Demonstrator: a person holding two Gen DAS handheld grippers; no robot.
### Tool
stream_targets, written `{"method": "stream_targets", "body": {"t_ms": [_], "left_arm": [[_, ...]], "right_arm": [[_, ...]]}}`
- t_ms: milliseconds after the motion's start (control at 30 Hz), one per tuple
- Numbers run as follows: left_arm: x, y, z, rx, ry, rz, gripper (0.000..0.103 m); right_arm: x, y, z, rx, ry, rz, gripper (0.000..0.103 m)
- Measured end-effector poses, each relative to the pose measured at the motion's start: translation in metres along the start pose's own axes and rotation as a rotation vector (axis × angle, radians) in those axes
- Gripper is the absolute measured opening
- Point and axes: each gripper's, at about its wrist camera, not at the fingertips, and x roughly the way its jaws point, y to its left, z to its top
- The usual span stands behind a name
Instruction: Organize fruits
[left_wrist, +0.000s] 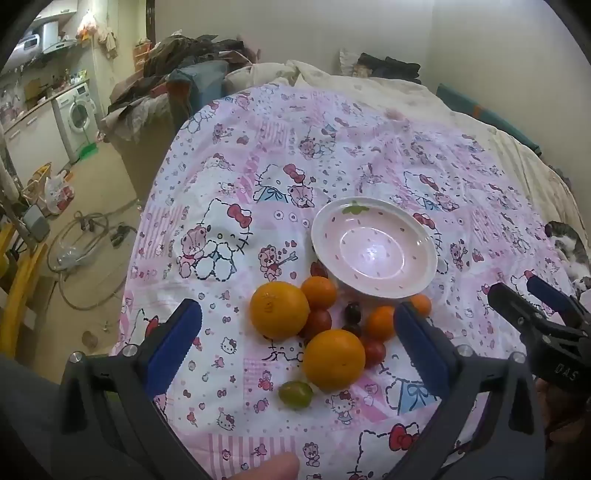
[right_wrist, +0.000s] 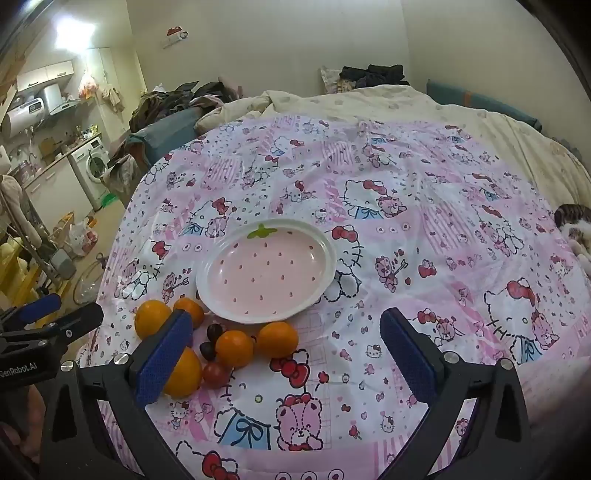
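green tomato (left_wrist: 295, 394) only in left wrist view, near oranges (left_wrist: 279, 309)

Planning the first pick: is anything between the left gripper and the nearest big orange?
Nothing visible. The left gripper is open, and the big orange lies right between its fingers, with only a small green fruit beside it, nearer the camera.

In the right wrist view, the big round orange nearest the camera (right_wrist: 183, 373) is half covered by a blue padded finger (right_wrist: 164, 356) of the right gripper (right_wrist: 284, 356). A small dark red fruit (left_wrist: 318, 268) is partly hidden behind the rim of the pink strawberry-shaped plate (left_wrist: 373, 291). A striped grey and white cat (left_wrist: 570, 249) is cut off by the picture's right edge.
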Motion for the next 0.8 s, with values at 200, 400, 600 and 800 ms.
{"method": "stream_targets", "body": {"t_ms": [200, 400, 600, 800], "left_arm": [[0.0031, 0.0006, -0.0023, -0.008, 0.016, -0.014, 0.103], [0.0022, 0.0017, -0.0019, -0.006, 0.015, -0.01, 0.102], [-0.0001, 0.0024, -0.0023, -0.004, 0.017, -0.007, 0.102], [0.0009, 0.0024, -0.003, -0.002, 0.02, -0.007, 0.102]], "right_arm": [[0.0009, 0.0011, 0.0009, -0.005, 0.005, -0.001, 0.103], [-0.0004, -0.0013, -0.0003, 0.002, -0.003, 0.002, 0.103], [0.001, -0.0008, -0.0005, 0.004, -0.004, 0.001, 0.103], [-0.0003, -0.0006, 0.0009, 0.008, -0.005, 0.006, 0.103]]}}
